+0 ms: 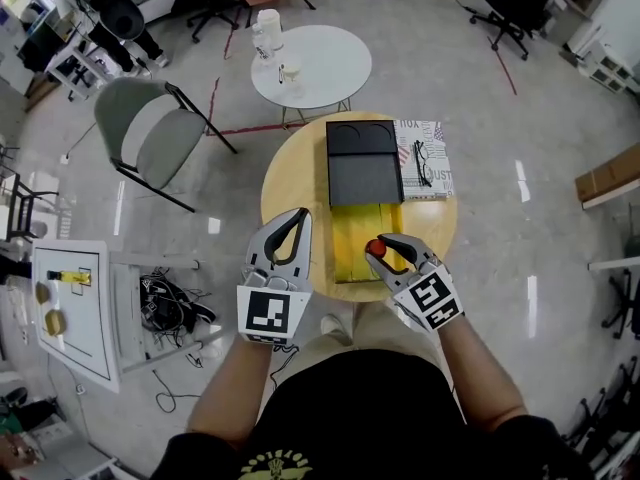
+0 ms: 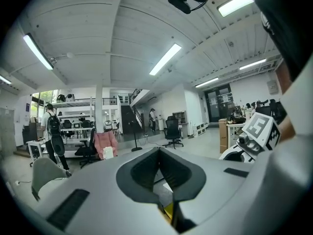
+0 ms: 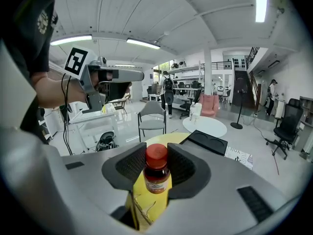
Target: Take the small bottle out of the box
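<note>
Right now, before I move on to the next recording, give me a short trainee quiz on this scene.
1. True or false: the right gripper is shut on the small bottle.
2. The bottle's cap is: A red, B blue, C white.
3. Short answer: is the left gripper open or shut, and what does it hold?

Key: 1 true; 2 A; 3 shut, holding nothing.
</note>
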